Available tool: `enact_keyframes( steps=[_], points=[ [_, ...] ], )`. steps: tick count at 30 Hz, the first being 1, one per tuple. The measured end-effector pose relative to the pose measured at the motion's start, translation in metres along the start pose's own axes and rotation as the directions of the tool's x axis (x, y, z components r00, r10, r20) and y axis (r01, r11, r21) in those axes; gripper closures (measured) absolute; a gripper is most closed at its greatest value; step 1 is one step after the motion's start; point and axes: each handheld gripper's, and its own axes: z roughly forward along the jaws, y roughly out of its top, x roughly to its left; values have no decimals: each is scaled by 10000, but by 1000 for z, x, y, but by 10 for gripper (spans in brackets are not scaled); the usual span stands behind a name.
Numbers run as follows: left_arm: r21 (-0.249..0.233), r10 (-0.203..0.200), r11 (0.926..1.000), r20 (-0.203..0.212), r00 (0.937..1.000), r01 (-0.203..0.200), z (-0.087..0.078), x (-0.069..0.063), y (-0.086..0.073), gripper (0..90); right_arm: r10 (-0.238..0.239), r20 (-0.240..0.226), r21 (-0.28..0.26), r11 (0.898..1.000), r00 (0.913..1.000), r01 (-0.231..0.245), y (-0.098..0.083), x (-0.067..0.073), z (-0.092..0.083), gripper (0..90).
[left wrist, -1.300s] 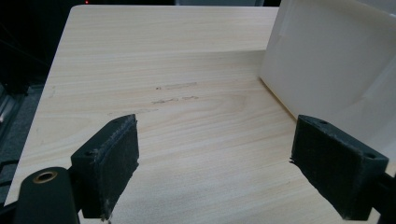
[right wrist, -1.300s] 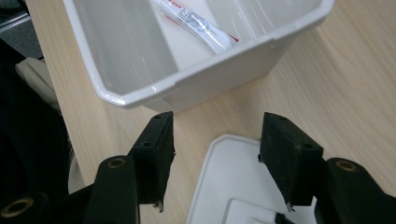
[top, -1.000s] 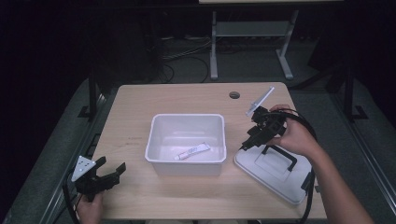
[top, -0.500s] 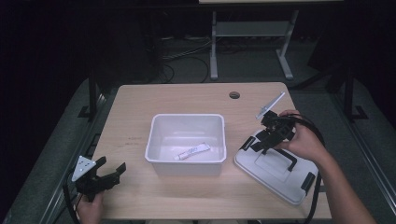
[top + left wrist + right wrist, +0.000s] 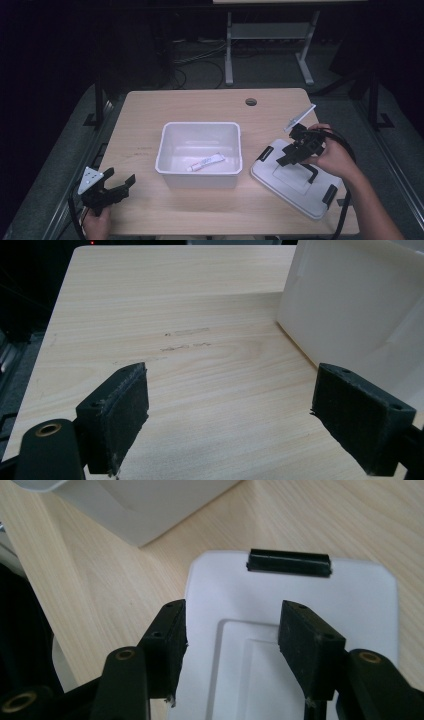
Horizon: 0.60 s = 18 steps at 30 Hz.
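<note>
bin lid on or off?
Off. The lid lies flat on the table beside the open bin, under the open right gripper.

White bin at table centre, tube inside. Lid at 4 o'clock, right gripper over it, jaws parted. Left gripper at 8 o'clock, jaws apart.

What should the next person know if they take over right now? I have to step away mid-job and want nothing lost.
Right gripper: open, over the white lid, jaws either side of its raised centre panel, nothing gripped.
Left gripper: open, idle at the table's near left corner, holding nothing.
White bin: mid-table, uncovered, with a small tube lying inside.
Lid: flat on the table to the right of the bin, apart from it, black clips at its edges.
Done: tube is in the bin.
Left, probably: grasp the lid, set it on the bin, close the clips.
</note>
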Motion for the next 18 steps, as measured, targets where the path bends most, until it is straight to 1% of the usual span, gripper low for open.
enact_keyframes(
  steps=[2,4,6,9,18],
  points=[
    [7,4,10000,-6,10000,-4,0,0,0,140,151,16,-28,9999,9999,-151,-5,-4,0,445],
    [5,-12,10000,-16,10000,12,0,0,0,140,184,7,-27,9998,9998,-184,-7,-6,0,445],
    [-21,-63,10000,-15,10000,63,0,0,0,140,405,33,-63,9992,9992,-405,-13,-10,0,446],
    [-21,-46,10000,-23,10000,46,0,0,0,140,553,70,-88,9984,9984,-553,-18,-15,0,450],
    [-38,-65,10000,-13,10000,65,1,0,1,140,837,168,-214,9963,9963,-833,-30,-24,2,457]
  ],
)
